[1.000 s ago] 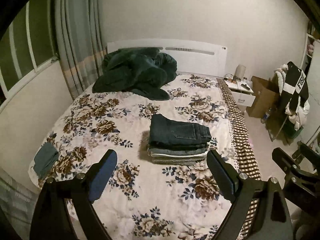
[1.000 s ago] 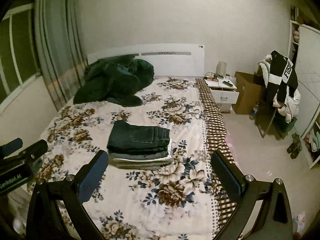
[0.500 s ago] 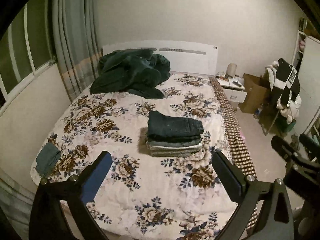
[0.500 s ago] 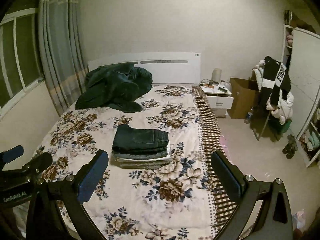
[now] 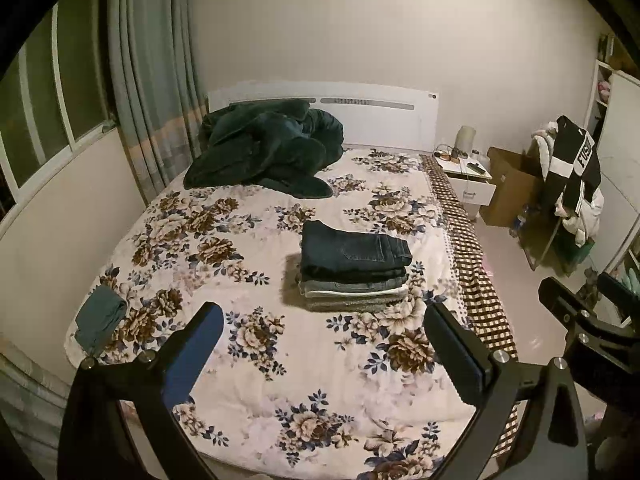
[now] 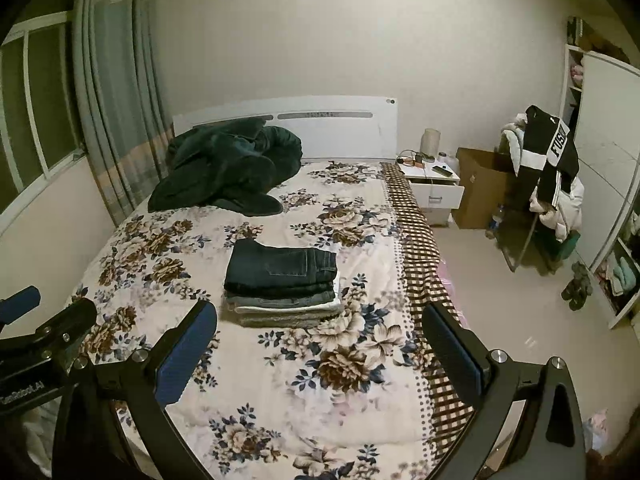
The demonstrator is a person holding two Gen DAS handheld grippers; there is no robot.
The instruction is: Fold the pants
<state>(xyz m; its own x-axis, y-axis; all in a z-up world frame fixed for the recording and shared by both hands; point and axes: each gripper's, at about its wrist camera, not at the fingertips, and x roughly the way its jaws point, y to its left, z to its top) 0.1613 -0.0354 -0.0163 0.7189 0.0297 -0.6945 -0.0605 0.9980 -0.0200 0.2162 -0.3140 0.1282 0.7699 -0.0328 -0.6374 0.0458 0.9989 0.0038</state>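
A stack of folded pants [image 5: 354,266] lies in the middle of the flowered bed [image 5: 224,240], dark jeans on top and lighter pairs under them. The stack also shows in the right wrist view [image 6: 282,282]. My left gripper [image 5: 322,354] is open and empty, held back above the foot of the bed, well short of the stack. My right gripper [image 6: 320,350] is open and empty too, beside the left one and just as far from the stack. Each gripper shows at the edge of the other's view.
A dark green duvet [image 5: 264,148] is heaped at the headboard. A small folded teal cloth [image 5: 100,316] lies at the bed's left edge. A white nightstand [image 6: 434,186], a cardboard box [image 6: 480,188] and a chair piled with clothes [image 6: 548,176] stand right of the bed.
Both grippers have pulled back and up from the bed, so the stack looks smaller and farther off. Both stay open and empty. The stack has not moved.
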